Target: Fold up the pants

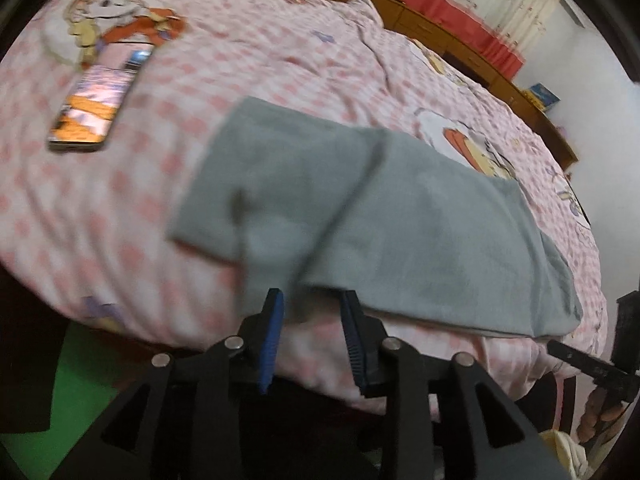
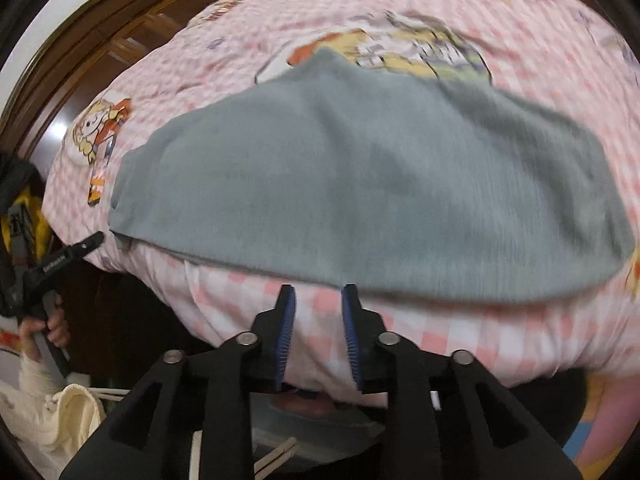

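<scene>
Just beyond my left claw [image 1: 312, 300] the grey pants [image 1: 360, 220] lie folded flat on the bed [image 1: 100, 208], their near edge at the bed's near side. Its jaws stand slightly apart, gripping nothing; whether the tips touch the hem I cannot tell. My right claw [image 2: 319, 296] sits just short of the pants [image 2: 360, 184] too, partly open and empty. A phone [image 1: 100, 100] lies far left.
</scene>
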### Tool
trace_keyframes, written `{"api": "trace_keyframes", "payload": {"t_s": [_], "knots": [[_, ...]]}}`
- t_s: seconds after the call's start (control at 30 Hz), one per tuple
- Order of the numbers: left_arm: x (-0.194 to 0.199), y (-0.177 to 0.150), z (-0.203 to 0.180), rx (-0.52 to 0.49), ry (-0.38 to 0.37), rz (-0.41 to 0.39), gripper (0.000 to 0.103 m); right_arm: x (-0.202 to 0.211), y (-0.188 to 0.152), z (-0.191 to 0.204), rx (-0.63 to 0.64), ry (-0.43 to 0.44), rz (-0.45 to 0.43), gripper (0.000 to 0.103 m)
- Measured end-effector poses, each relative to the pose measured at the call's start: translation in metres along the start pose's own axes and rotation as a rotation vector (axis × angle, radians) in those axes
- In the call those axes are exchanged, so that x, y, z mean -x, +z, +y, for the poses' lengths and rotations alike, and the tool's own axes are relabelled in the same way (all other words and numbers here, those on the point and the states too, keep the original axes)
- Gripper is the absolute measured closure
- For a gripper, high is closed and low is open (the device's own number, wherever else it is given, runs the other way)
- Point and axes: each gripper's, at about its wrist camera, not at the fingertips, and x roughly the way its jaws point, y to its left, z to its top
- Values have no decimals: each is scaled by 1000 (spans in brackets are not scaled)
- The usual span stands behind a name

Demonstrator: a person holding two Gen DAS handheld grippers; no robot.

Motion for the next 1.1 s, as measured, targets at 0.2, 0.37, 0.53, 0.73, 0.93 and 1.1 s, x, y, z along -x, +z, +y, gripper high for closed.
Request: {"api": "trace_keyframes", "payload": {"t_s": [0.2, 0.37, 0.53, 0.73, 0.93, 1.1], "knots": [[14, 15, 30, 54, 70, -65, 69, -37, 17, 5, -9, -79, 41, 73], [-5, 39, 28, 49, 23, -96, 69, -55, 13, 0, -22, -92, 62, 72], [-35, 59, 28, 81, -17, -48, 64, -57, 14, -10, -70, -47, 61, 72], [-48, 60, 25, 79, -33, -46, 66, -58, 11, -16, -98, -17, 47, 72], [-51, 66, 4, 35, -77, -69, 71, -60, 11, -13, -79, -12, 37, 68], [-61, 71, -1, 47, -42, -87, 89, -58, 12, -7, -55, -37, 39, 67]]}}
